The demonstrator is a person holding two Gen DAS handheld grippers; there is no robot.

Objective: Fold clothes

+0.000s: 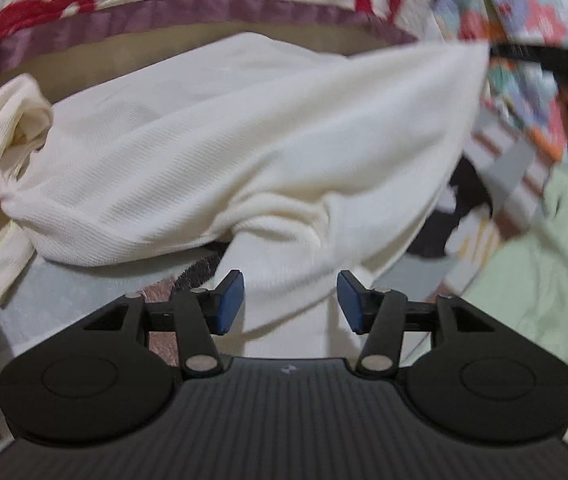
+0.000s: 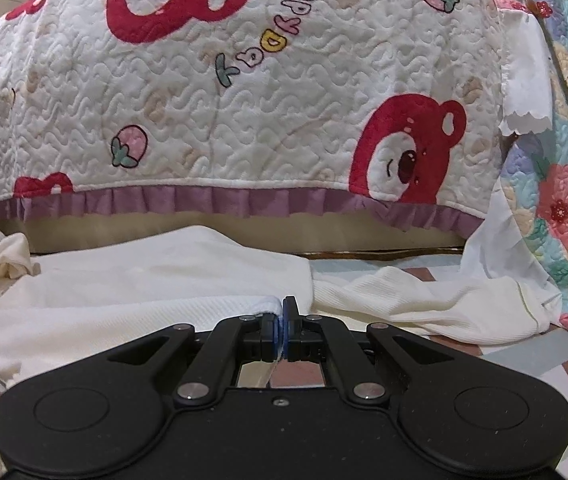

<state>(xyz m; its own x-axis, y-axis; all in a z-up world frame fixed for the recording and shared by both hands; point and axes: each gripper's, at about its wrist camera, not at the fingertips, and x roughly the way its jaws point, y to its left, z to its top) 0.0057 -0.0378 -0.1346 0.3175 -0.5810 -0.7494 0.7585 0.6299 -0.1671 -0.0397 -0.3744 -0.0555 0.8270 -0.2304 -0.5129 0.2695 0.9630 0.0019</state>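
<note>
The cream knit garment [image 2: 144, 280] is lying spread across the patterned bed surface [image 2: 544, 364], just below the bear-print quilt [image 2: 244, 92]. It is looking soft, light and floppy, so hems and corners are the places to take it. The right gripper [image 2: 283, 322] is pinching a folded edge, fingers closed on the cloth. The left gripper [image 1: 290, 302] is hovering with fingers wide apart, fabric bunching between them, ungripped. Fine ribbing, no print.
</note>
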